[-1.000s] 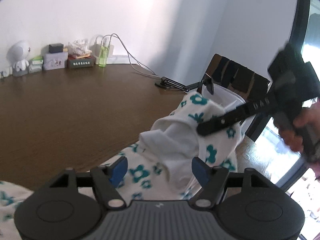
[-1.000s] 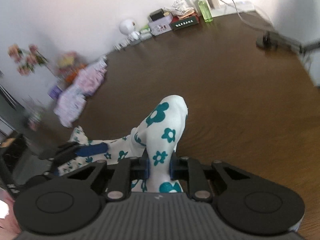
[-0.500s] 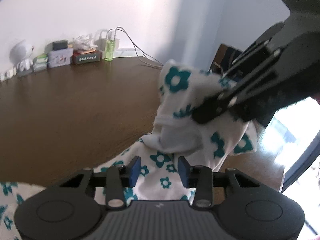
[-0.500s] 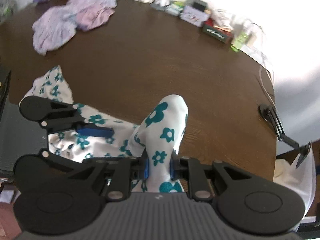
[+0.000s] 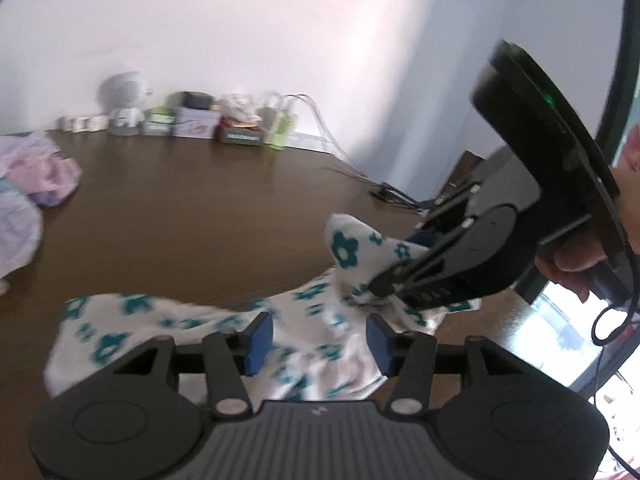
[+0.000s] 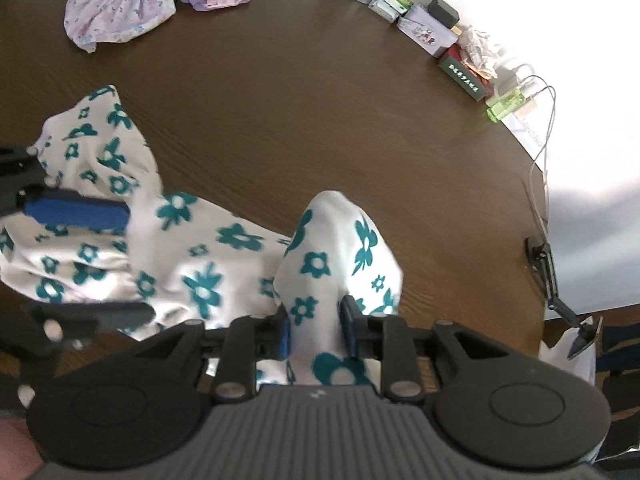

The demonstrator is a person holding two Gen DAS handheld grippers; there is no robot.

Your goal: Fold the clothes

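Note:
A white garment with teal flowers (image 5: 160, 320) (image 6: 200, 264) lies crumpled on the dark wooden table (image 6: 320, 120). My right gripper (image 6: 316, 332) points steeply down, and a raised fold of the garment fills the gap between its blue pads. Its jaws are opening, but the pads still touch the cloth. In the left wrist view the right gripper (image 5: 384, 280) comes in from the right, held by a hand (image 5: 576, 256). My left gripper (image 5: 319, 342) (image 6: 140, 262) hovers over the garment's left part. Its jaws are opening, and the pads stand apart with cloth below them.
Purple and pink clothes (image 6: 120, 4) (image 5: 40, 184) lie at the far left of the table. A white figurine (image 5: 124, 108), small boxes (image 6: 428, 28), a green bottle (image 6: 504, 106) and cables line the wall. A black clamp arm (image 6: 544, 272) sits at the right table edge.
The right gripper carried its fold across and down towards the table and rolled to point more steeply down. The left gripper swung left; its pads narrowed, then widened again.

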